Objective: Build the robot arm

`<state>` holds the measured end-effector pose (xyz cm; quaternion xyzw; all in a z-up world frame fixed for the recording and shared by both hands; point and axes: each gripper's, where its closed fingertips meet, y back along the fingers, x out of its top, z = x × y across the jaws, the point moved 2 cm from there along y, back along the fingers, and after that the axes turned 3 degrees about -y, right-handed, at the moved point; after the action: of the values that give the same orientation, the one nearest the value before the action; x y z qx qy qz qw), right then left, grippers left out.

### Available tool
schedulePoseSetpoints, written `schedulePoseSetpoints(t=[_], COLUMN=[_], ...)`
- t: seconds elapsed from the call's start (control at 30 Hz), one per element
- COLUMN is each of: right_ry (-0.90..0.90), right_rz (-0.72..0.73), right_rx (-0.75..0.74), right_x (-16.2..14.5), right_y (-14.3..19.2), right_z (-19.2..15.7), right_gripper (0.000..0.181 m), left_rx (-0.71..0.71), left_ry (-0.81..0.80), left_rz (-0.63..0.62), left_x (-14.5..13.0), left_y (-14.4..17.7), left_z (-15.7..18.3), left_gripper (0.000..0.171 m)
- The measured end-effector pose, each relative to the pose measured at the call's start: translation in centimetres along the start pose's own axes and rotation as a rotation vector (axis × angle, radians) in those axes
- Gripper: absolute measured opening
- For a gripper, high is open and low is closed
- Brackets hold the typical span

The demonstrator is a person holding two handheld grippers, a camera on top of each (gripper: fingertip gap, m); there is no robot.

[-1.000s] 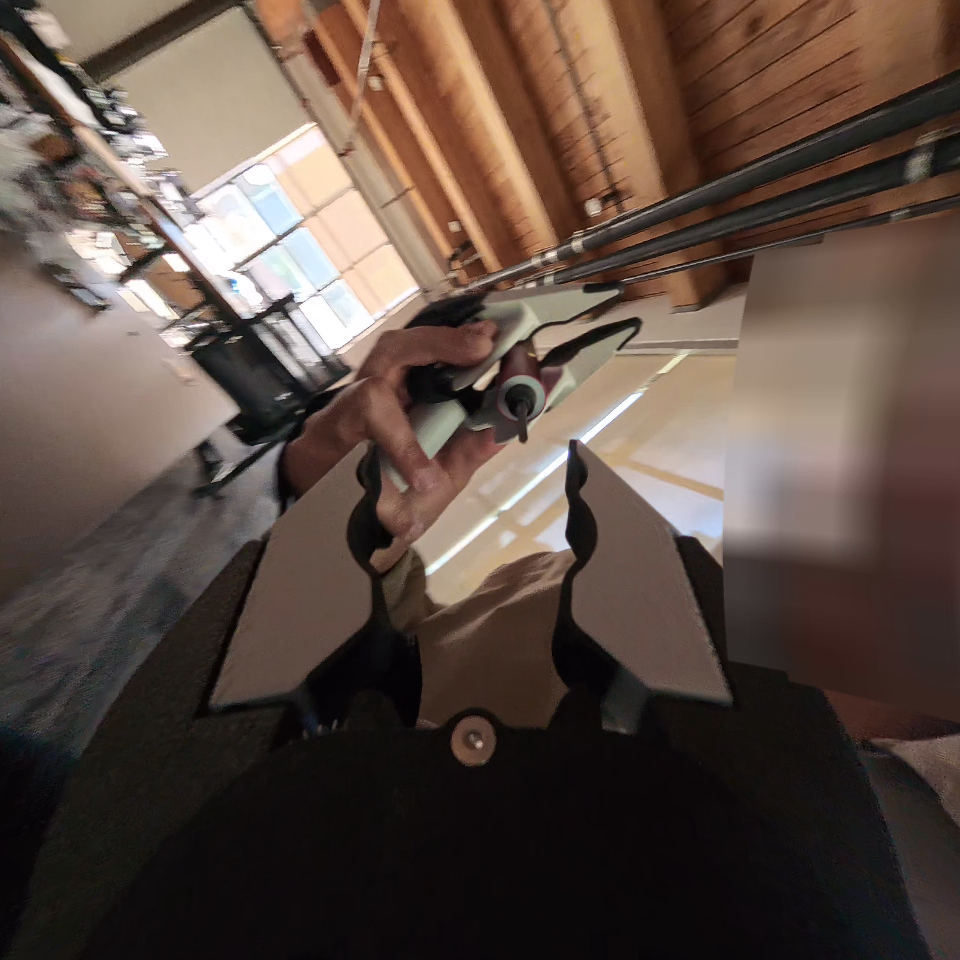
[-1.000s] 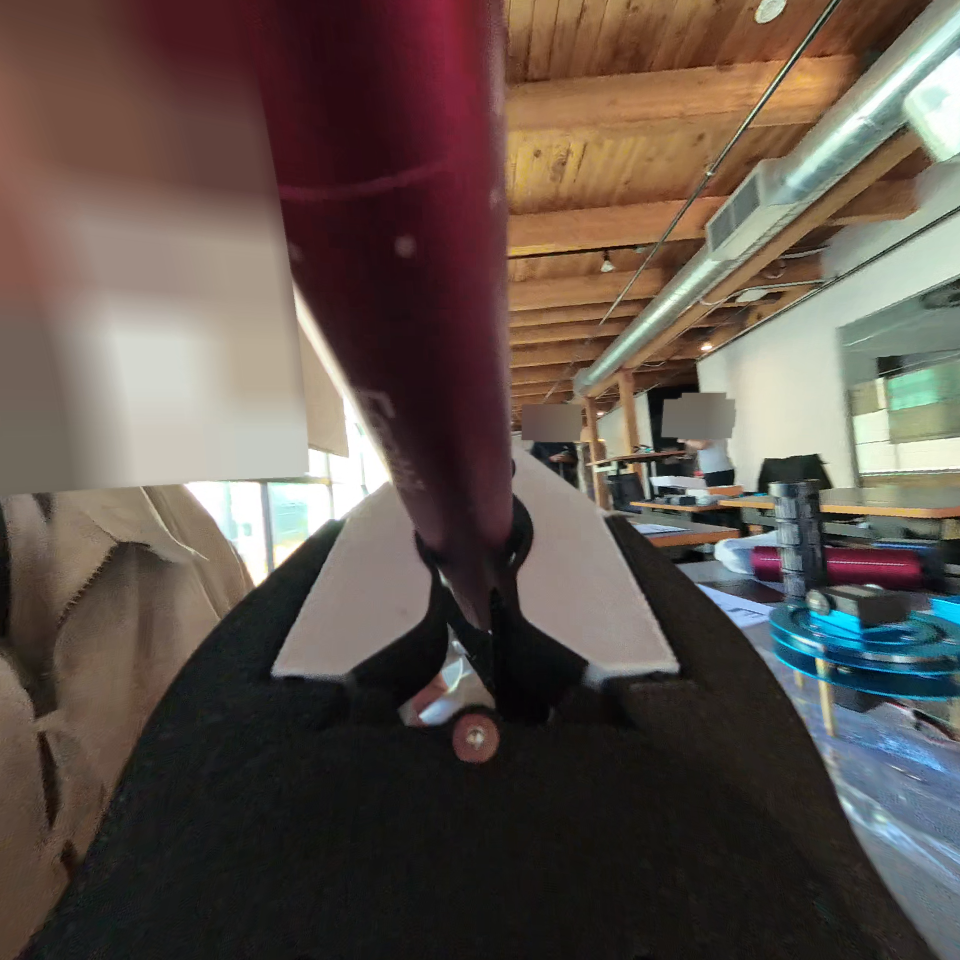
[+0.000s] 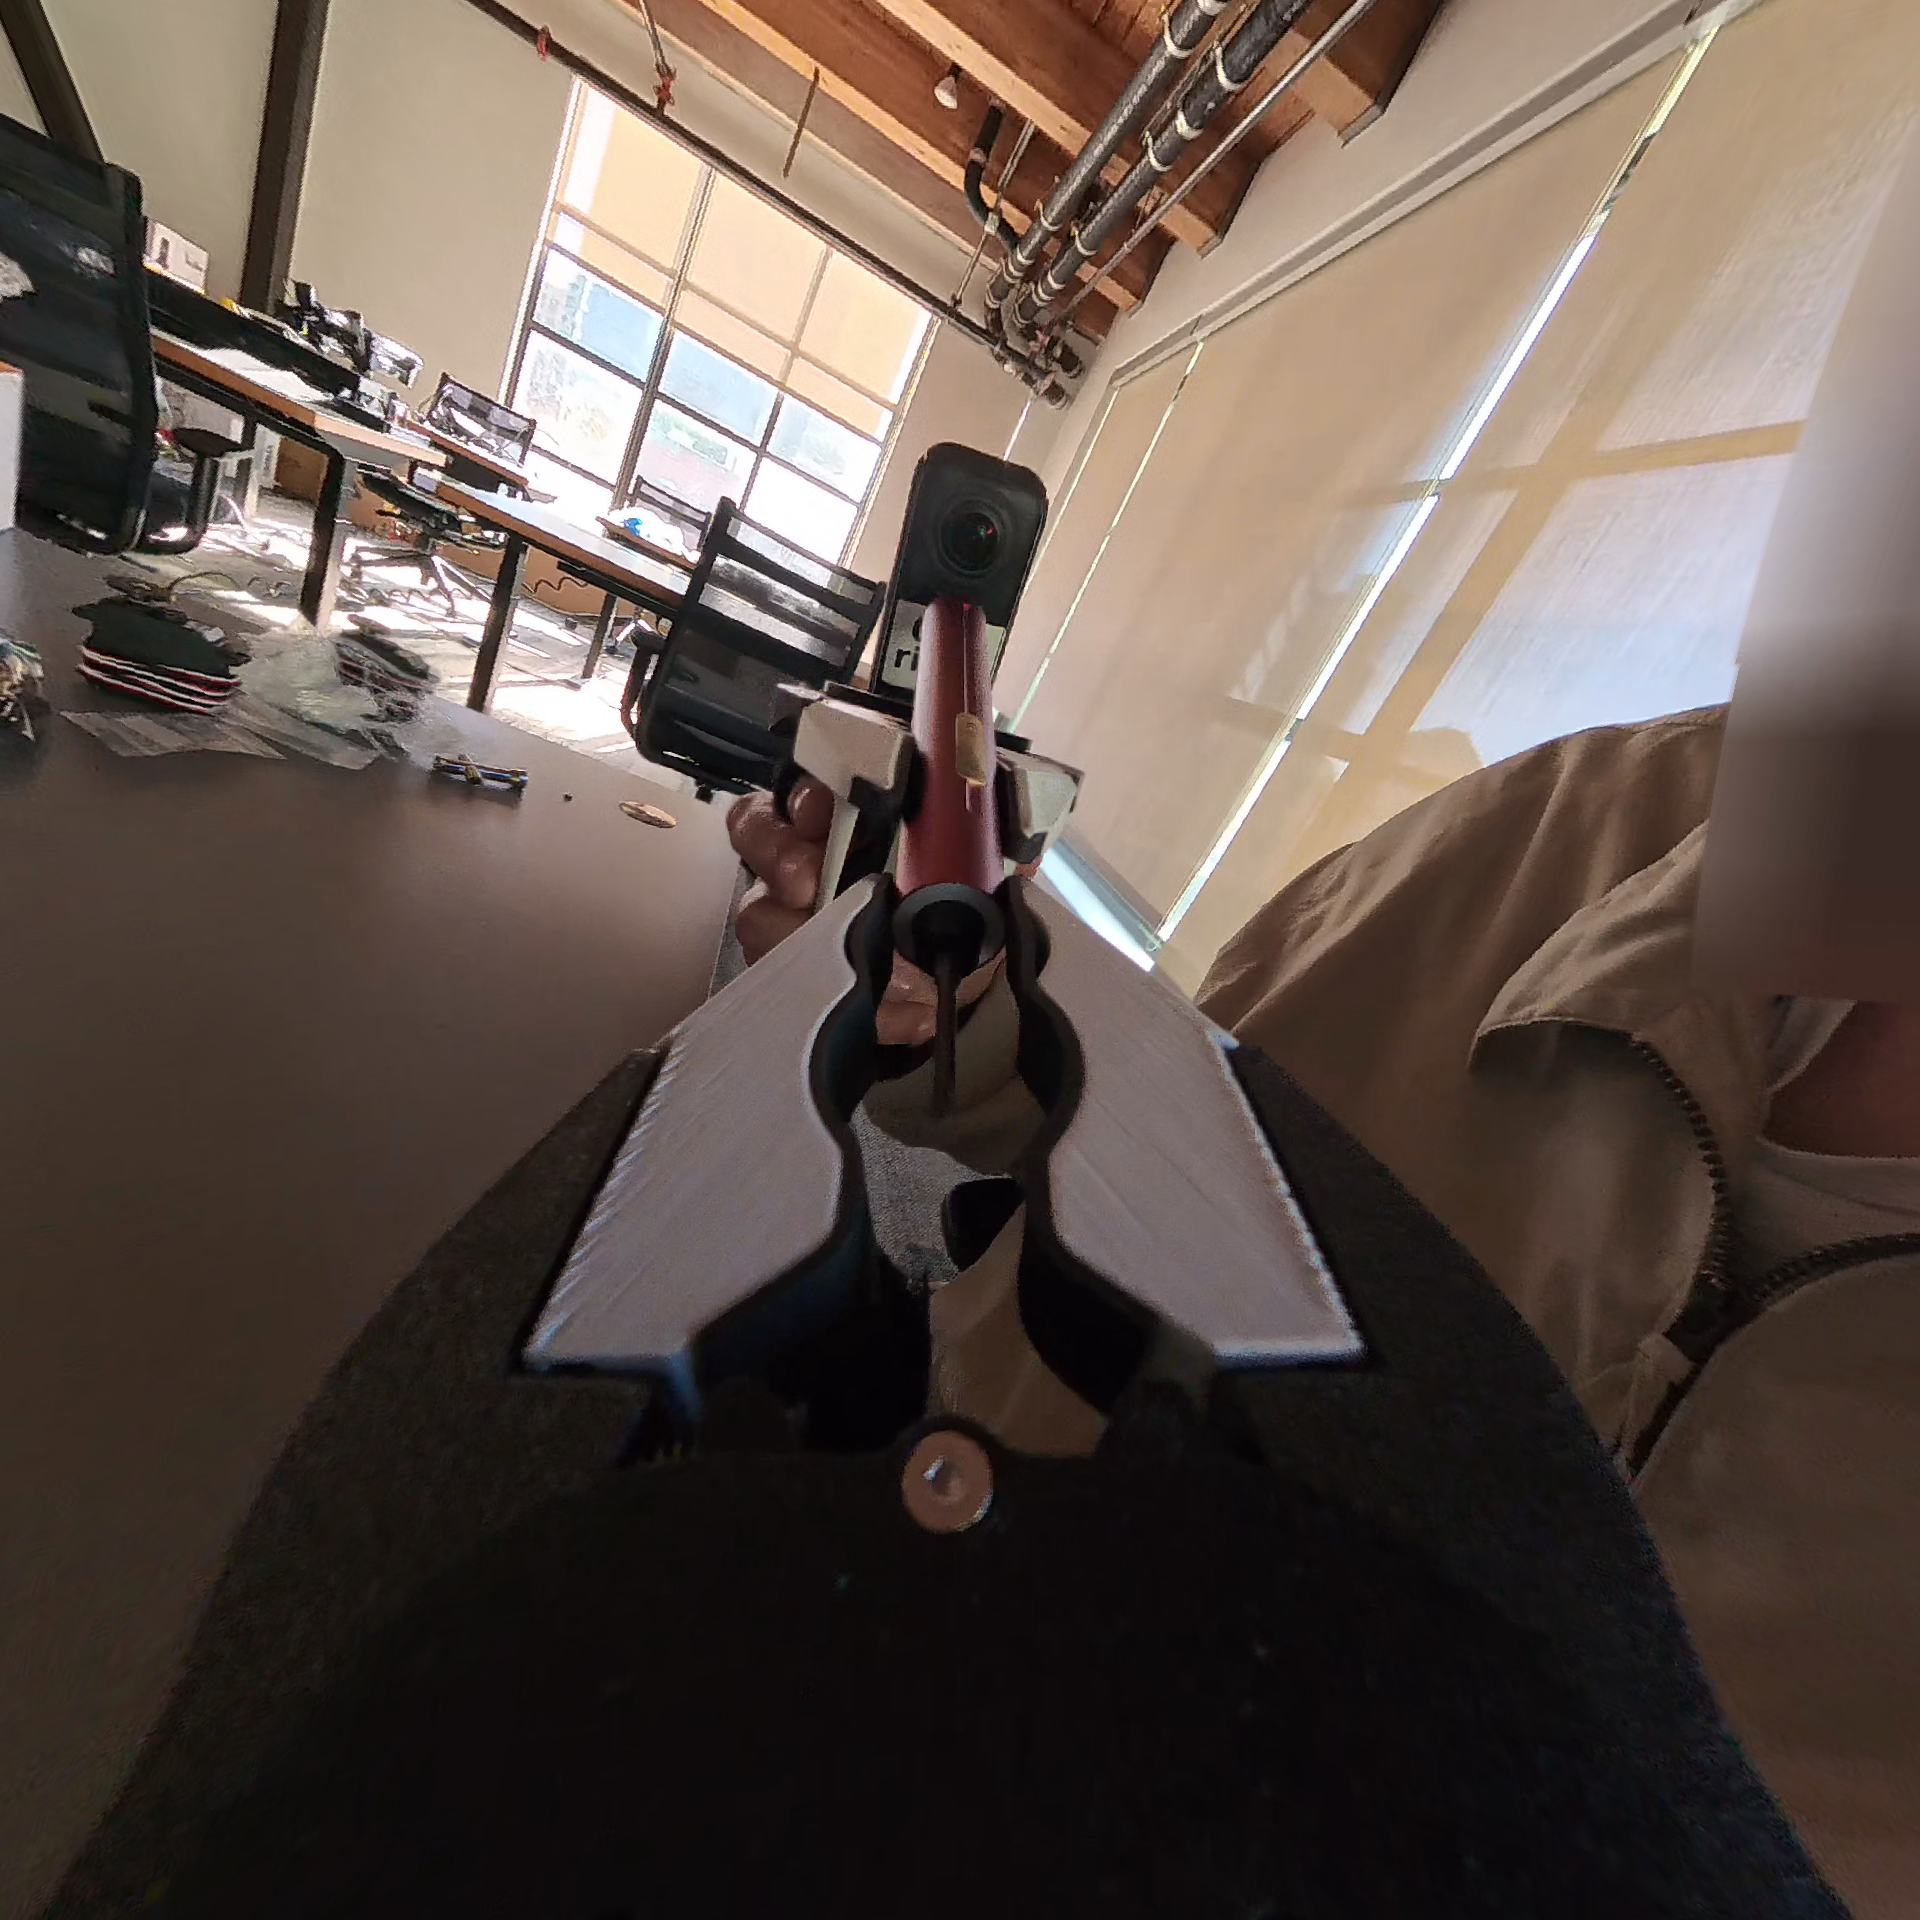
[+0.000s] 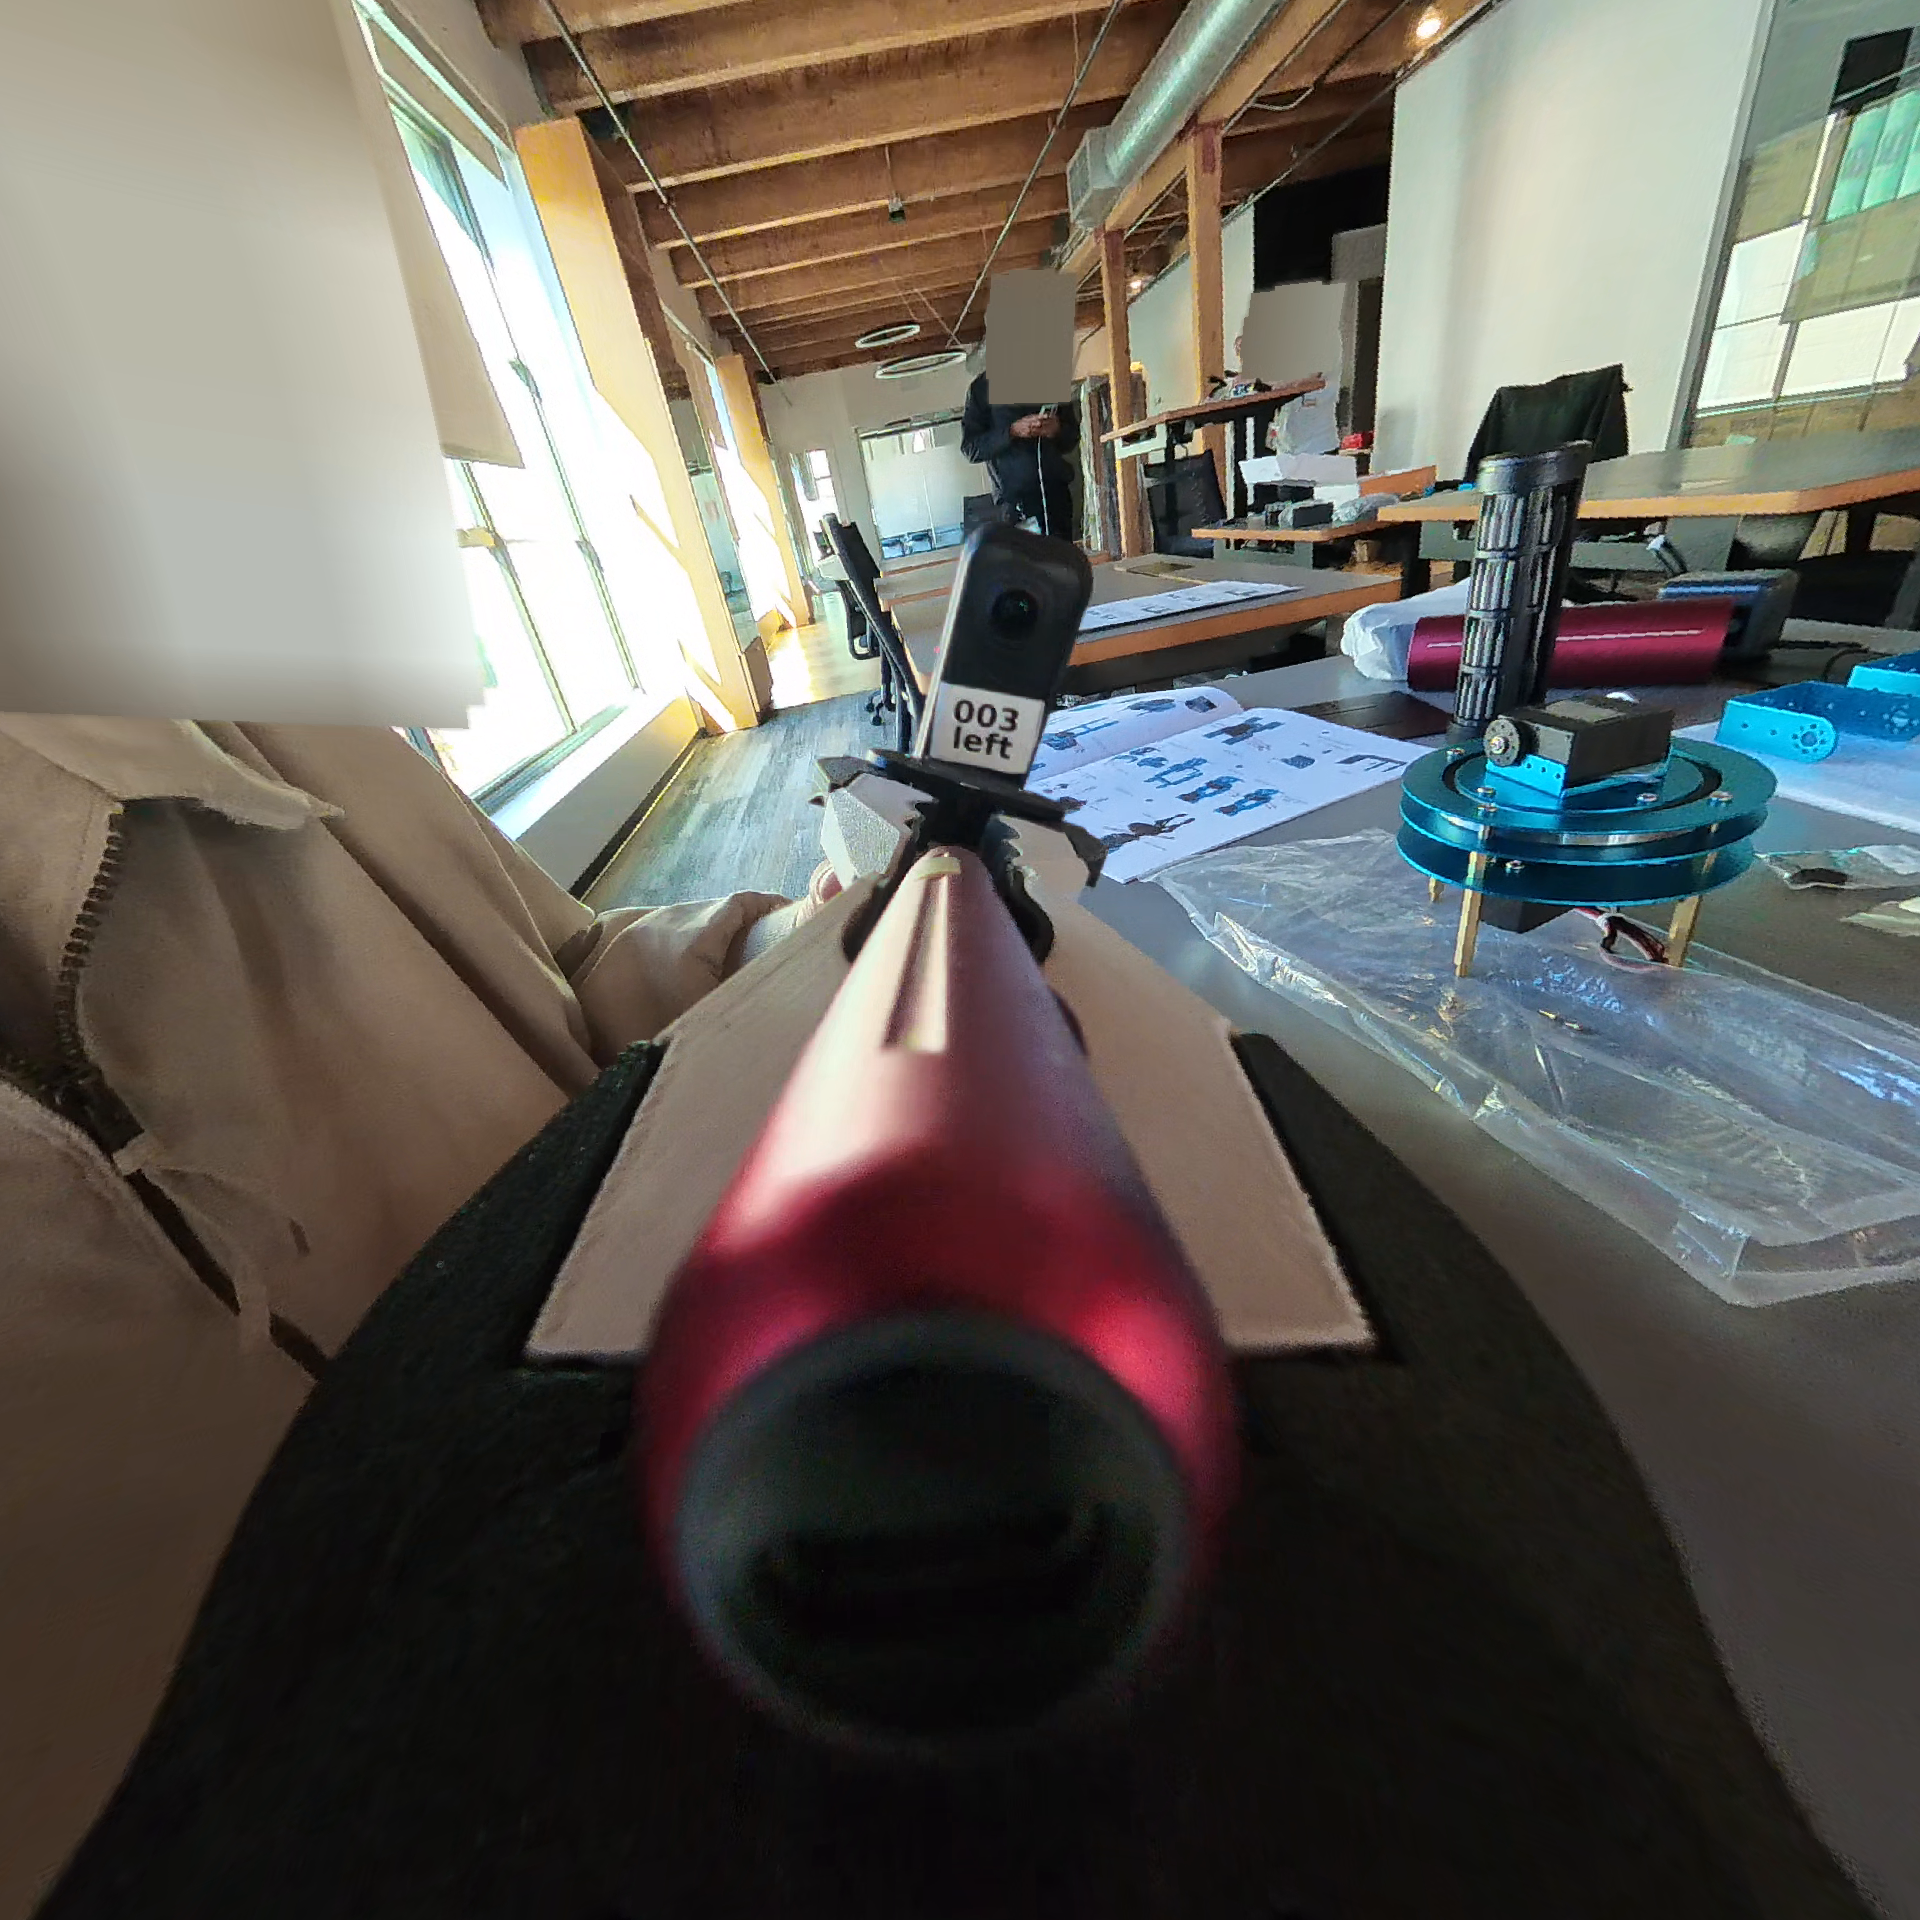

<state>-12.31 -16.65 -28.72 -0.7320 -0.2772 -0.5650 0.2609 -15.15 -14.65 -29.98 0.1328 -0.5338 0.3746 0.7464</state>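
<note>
White label point(image 4: 982, 727) with black print on the black camera point(image 4: 1013, 623) atop the left gripper point(image 3: 948, 914); print not repeated here. A like label point(image 3: 904, 644) on the far camera point(image 3: 971, 530), half hidden behind the driver point(image 4: 935, 1195). Open booklet point(image 4: 1195, 769) of small blue and black diagrams flat on the table point(image 3: 312, 987).

Driver: long, round, matte red metal, with a narrow slot along its top and a hollow black butt, blurred close to the right wrist lens. Black collar at the nose, thin dark bit point(image 3: 940, 1023) jutting from it. Held in the air beside the table edge, in front of a beige zip jacket point(image 4: 260, 987), spanning both claws.

Right gripper point(image 4: 951, 935): white fingers with black wavy pads, clamped on the red barrel, hand point(image 3: 779, 842) on its grip. Left gripper: same build, tips drawn together around the black collar, seemingly touching it on both sides.

Crinkled clear plastic sheet point(image 4: 1507, 1039) on the table, and on it a stack of blue discs point(image 4: 1579, 821) on brass legs.
</note>
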Motion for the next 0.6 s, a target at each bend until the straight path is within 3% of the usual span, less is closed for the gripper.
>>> schedulePoseSetpoints(t=[0.2, 0.27, 0.33, 0.4, 0.5, 0.6], right_ry=[0.031, 0.069, 0.122, 0.21, 0.292, 0.257], right_rz=[-0.004, -0.012, -0.042, -0.121, -0.207, -0.29], right_rx=[-0.025, -0.092, -0.196, -0.281, -0.295, -0.253], right_x=[0.0, 0.4, 1.1, 1.7, 2.1, 1.1], right_y=[-0.7, -0.9, -0.8, -1.0, -2.4, -4.2], right_z=[1.1, 2.5, 5.0, 8.0, 12.5, 17.1], right_gripper=[0.019, 0.017, 0.017, 0.02, 0.02, 0.02], left_rx=[0.019, 0.127, 0.298, 0.456, 0.594, 0.76], left_ry=[0.058, 0.014, -0.074, -0.185, -0.347, -0.515], left_rz=[0.017, 0.014, 0.023, 0.037, 0.062, 0.073], left_x=[0.2, 0.8, 2.1, 3.9, 6.9, 9.0], left_y=[0.7, 2.2, 5.1, 8.6, 12.6, 16.5], left_z=[-1.1, -2.6, -4.6, -6.0, -6.6, -8.2], left_gripper=[0.019, 0.021, 0.037, 0.039, 0.038, 0.038])
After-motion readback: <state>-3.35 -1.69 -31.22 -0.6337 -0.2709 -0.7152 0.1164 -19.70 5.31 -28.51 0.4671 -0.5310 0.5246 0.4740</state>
